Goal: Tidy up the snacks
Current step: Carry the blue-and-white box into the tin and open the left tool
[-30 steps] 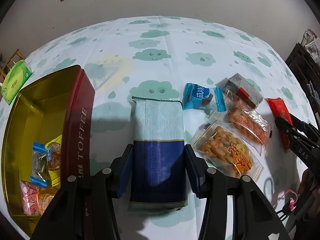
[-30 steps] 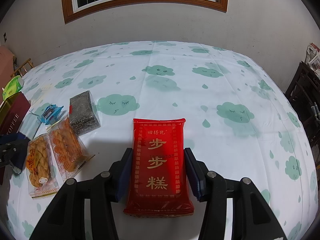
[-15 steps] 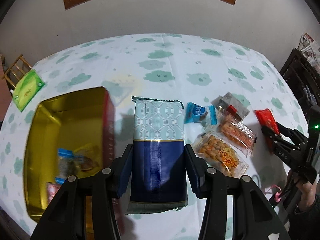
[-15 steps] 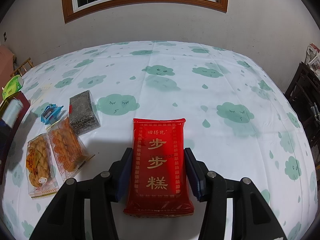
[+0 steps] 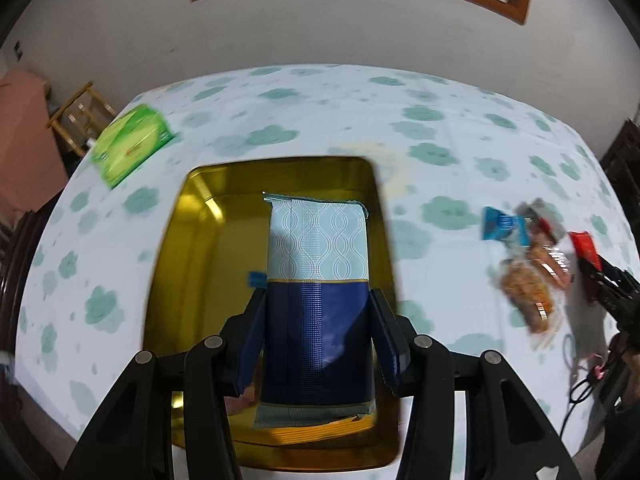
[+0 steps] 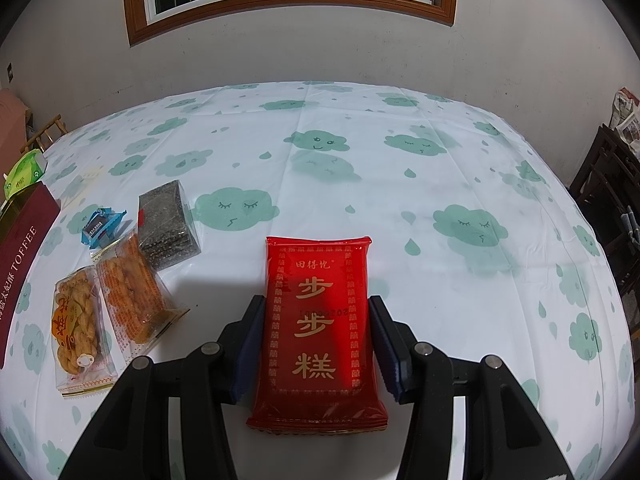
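Observation:
My left gripper [image 5: 318,338] is shut on a blue and pale-blue snack pack [image 5: 318,280] and holds it above the open gold tin [image 5: 184,248], whose contents are mostly hidden. My right gripper [image 6: 316,344] is shut on a red snack pack [image 6: 318,332] with gold characters, just above the tablecloth. In the right wrist view, two orange twist-snack bags [image 6: 128,292], a dark sesame pack [image 6: 166,226] and a small blue candy [image 6: 100,228] lie to the left. The tin's maroon TOFFEE side [image 6: 20,256] shows at the far left.
A green box [image 5: 130,144] lies on the cloud-print tablecloth [image 6: 400,184] beyond the tin. A wooden chair stands past the left edge, dark furniture [image 6: 608,200] at the right. The wall and window are behind the table.
My left gripper has lifted the blue pack and carried it left, from the table beside the tin to above the tin's inside. The right gripper and red pack have not moved.

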The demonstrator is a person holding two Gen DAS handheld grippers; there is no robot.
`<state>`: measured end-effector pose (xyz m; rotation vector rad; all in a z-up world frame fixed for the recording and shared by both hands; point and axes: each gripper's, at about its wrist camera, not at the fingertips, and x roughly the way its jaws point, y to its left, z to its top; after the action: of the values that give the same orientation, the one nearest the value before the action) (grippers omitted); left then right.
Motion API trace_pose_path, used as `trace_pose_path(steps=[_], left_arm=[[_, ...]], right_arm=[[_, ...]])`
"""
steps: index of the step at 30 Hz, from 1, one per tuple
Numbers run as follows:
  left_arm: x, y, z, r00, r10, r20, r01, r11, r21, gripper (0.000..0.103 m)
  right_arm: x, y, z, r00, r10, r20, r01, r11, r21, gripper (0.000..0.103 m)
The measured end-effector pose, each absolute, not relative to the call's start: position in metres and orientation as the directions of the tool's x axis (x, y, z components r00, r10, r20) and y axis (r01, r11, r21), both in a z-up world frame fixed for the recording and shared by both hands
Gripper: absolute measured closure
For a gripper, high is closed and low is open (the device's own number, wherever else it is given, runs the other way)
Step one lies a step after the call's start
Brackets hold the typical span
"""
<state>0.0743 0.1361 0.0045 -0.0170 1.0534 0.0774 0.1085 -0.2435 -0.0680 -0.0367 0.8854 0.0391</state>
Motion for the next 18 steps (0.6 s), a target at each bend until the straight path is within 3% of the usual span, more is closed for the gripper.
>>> trace_pose_path(steps=[18], left_arm=[[0.070,0.185,-0.031,0.414,0.098,-0.905,-0.107,0.993,0.059,0.058]], right_arm=[[0.108,-0.243,-0.068,0.632,0.018,-0.775,-0.049,0.999,-0.017,0.051]])
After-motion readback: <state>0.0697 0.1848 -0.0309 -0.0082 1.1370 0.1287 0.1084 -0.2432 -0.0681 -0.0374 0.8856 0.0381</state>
